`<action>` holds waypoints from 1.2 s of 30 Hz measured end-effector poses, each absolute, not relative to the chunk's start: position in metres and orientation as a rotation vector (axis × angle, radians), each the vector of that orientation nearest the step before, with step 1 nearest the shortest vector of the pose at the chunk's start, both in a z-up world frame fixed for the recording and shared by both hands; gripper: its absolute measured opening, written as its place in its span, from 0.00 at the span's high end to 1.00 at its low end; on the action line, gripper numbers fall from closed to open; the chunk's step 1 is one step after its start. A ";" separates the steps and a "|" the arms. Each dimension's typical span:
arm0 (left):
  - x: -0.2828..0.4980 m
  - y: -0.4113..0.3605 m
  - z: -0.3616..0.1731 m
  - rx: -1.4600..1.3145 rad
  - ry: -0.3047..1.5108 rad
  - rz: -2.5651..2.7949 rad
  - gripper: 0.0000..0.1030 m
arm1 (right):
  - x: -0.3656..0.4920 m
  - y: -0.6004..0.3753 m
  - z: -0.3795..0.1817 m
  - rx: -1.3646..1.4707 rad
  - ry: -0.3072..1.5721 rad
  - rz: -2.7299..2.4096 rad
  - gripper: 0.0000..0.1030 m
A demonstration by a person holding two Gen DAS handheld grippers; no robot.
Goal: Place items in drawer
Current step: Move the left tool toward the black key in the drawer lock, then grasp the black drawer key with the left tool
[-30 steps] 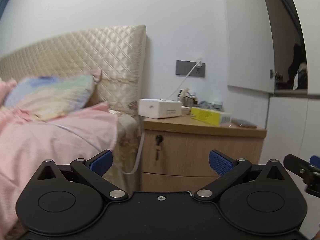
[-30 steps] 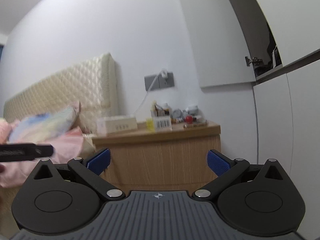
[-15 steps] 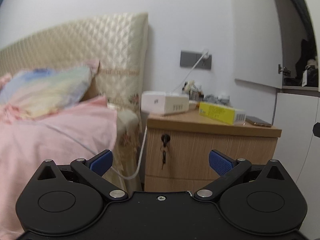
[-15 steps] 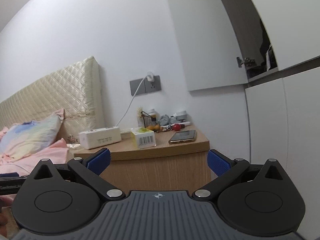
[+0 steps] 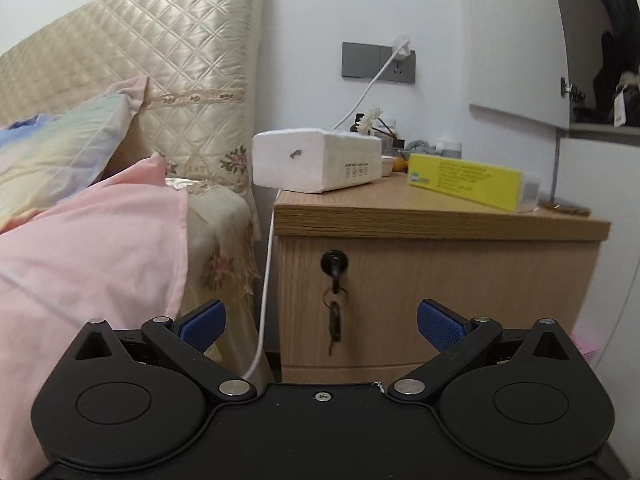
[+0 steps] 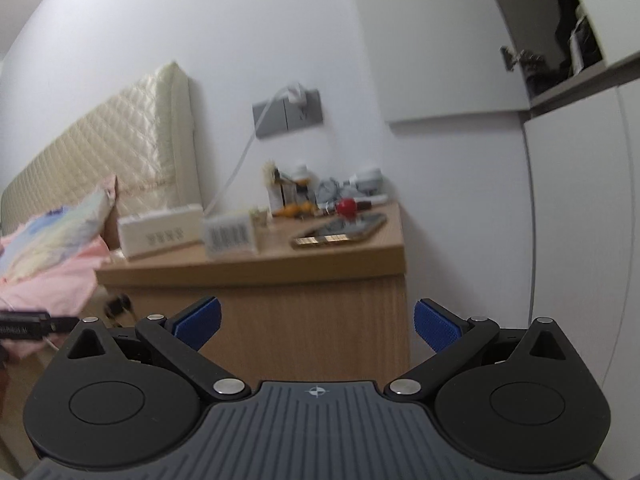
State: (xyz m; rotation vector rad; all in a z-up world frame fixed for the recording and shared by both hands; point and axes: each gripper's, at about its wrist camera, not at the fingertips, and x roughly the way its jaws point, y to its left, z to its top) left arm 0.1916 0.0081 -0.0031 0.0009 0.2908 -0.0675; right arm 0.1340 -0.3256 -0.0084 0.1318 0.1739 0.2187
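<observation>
Left gripper (image 5: 320,316) faces the closed drawer (image 5: 436,292), fingers spread and empty, aligned with its key (image 5: 335,280), likely to open it. Right gripper (image 6: 316,318) is likewise spread and empty; yellow box (image 5: 464,181) and phone (image 6: 340,230) wait on the nightstand (image 5: 440,220).

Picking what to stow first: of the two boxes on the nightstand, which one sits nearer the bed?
The white box, at the nightstand's bed-side corner. The yellow box lies farther along, toward the phone.

L claw (image 5: 320,322) & R claw (image 6: 316,322): both level, jaws spread wide, nothing gripped.
</observation>
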 end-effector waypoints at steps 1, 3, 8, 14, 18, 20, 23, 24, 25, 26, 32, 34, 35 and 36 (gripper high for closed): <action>0.197 0.009 -0.005 0.008 0.287 -0.067 0.01 | 0.141 -0.329 -0.012 0.125 0.183 0.228 0.00; 0.209 0.010 -0.009 0.017 0.277 -0.072 0.01 | 0.153 -0.334 -0.018 0.115 0.199 0.249 0.00; 0.235 0.011 -0.016 0.037 0.277 -0.100 0.01 | 0.174 -0.340 -0.026 0.114 0.210 0.264 0.00; 0.259 0.014 -0.025 0.046 0.283 -0.152 0.02 | 0.197 -0.343 -0.037 0.094 0.215 0.282 0.00; 0.267 0.022 -0.028 0.019 0.277 -0.178 0.04 | 0.206 -0.345 -0.041 0.101 0.217 0.285 0.00; 0.269 0.027 -0.028 0.005 0.273 -0.188 0.04 | 0.209 -0.346 -0.041 0.102 0.208 0.288 0.00; 0.272 0.032 -0.029 0.013 0.271 -0.210 0.04 | 0.213 -0.349 -0.043 0.110 0.213 0.288 0.00; 0.273 0.033 -0.030 0.008 0.274 -0.218 0.05 | 0.214 -0.350 -0.044 0.115 0.217 0.290 0.00; 0.274 0.034 -0.030 0.004 0.276 -0.227 0.05 | 0.215 -0.351 -0.044 0.118 0.219 0.293 0.00; 0.275 0.034 -0.031 0.004 0.278 -0.234 0.05 | 0.216 -0.351 -0.044 0.117 0.217 0.292 0.00; 0.282 0.032 -0.034 0.021 0.292 -0.242 0.05 | 0.222 -0.353 -0.045 0.112 0.218 0.283 0.00; 0.285 0.031 -0.035 0.024 0.296 -0.235 0.05 | 0.223 -0.352 -0.046 0.105 0.221 0.287 0.00; 0.285 0.031 -0.035 0.026 0.298 -0.234 0.05 | 0.223 -0.352 -0.046 0.103 0.220 0.290 0.00; 0.286 0.031 -0.035 0.027 0.297 -0.237 0.05 | 0.224 -0.351 -0.047 0.103 0.219 0.293 0.00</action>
